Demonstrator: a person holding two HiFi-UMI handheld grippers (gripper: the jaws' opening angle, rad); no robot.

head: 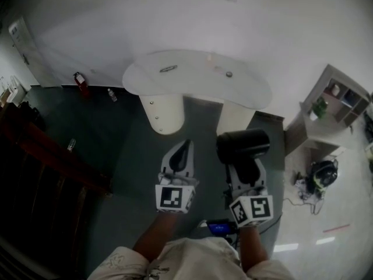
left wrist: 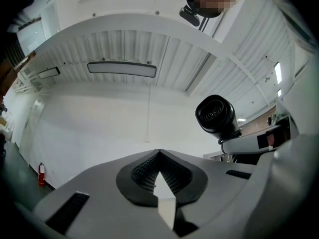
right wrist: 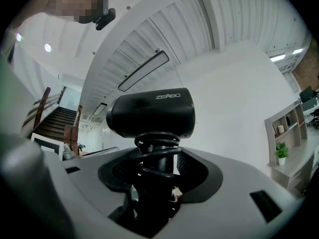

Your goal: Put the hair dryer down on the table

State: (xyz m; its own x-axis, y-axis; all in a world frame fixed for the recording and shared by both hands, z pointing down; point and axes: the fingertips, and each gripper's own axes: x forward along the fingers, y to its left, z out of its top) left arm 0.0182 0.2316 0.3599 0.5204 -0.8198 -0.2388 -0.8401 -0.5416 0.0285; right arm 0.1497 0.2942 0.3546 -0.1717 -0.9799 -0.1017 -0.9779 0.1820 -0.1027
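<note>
A black hair dryer (head: pixel 243 144) sits in my right gripper (head: pixel 247 171), held up in the air short of the white oval table (head: pixel 192 77). In the right gripper view the dryer's barrel (right wrist: pixel 152 112) lies sideways above the jaws. Its handle, wound with coiled cord (right wrist: pixel 155 158), is clamped between them, so the right gripper (right wrist: pixel 154 183) is shut on the dryer. My left gripper (head: pixel 182 153) hovers beside it, to its left. The left gripper (left wrist: pixel 159 153) has its tips touching and holds nothing. In that view the dryer's nozzle (left wrist: pixel 215 114) shows at the right.
Two cream cylinder legs (head: pixel 166 112) carry the table, and small items (head: pixel 168 69) lie on its top. A red fire extinguisher (head: pixel 80 83) and a bottle (head: pixel 112 95) stand on the floor at left. A dark stair rail (head: pixel 46 150) runs along the left. A shelf unit (head: pixel 338 101) and a bag (head: pixel 322 174) are at right.
</note>
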